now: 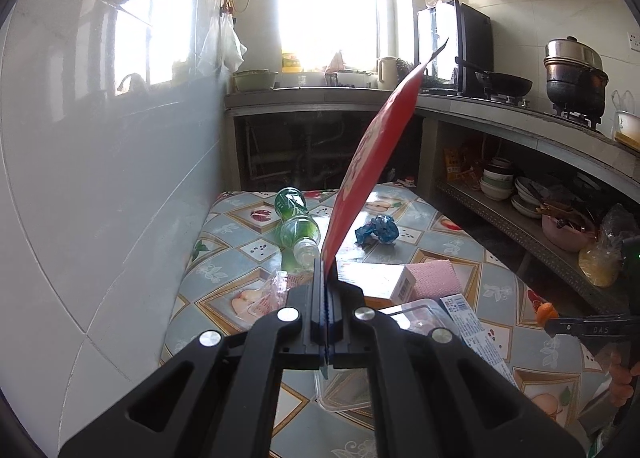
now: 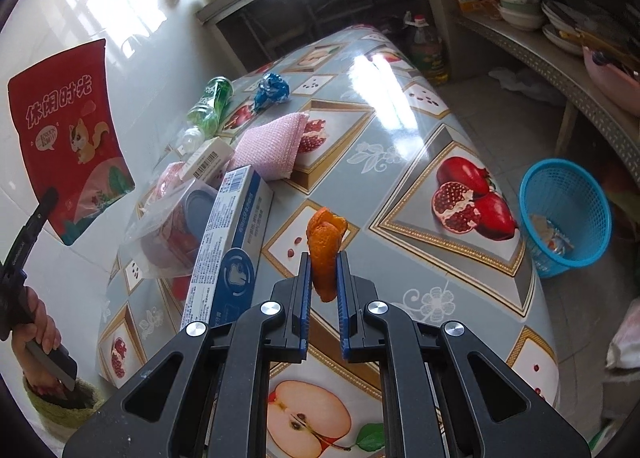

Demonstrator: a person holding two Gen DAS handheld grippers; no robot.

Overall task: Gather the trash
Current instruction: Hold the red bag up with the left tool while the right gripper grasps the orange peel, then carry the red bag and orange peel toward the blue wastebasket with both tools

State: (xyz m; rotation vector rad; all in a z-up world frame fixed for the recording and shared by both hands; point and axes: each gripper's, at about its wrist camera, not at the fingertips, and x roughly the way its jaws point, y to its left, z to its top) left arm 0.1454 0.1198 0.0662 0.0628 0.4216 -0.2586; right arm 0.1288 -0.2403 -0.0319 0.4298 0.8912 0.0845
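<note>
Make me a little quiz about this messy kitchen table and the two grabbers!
1. True or false: the left gripper pinches a flat red snack bag.
2. What does the right gripper hold?
A. crumpled blue wrapper
B. orange peel piece
C. green plastic bottle
3. Fill in: the round blue mesh basket stands on the ____, beside the table.

Key:
1. True.
2. B; its jaws close on the peel.
3. Floor.

A fruit-print table [image 2: 436,125] carries a green bottle [image 2: 210,103], blue wrapper [image 2: 272,90], pink cloth [image 2: 272,149] and boxes [image 2: 228,246].
</note>
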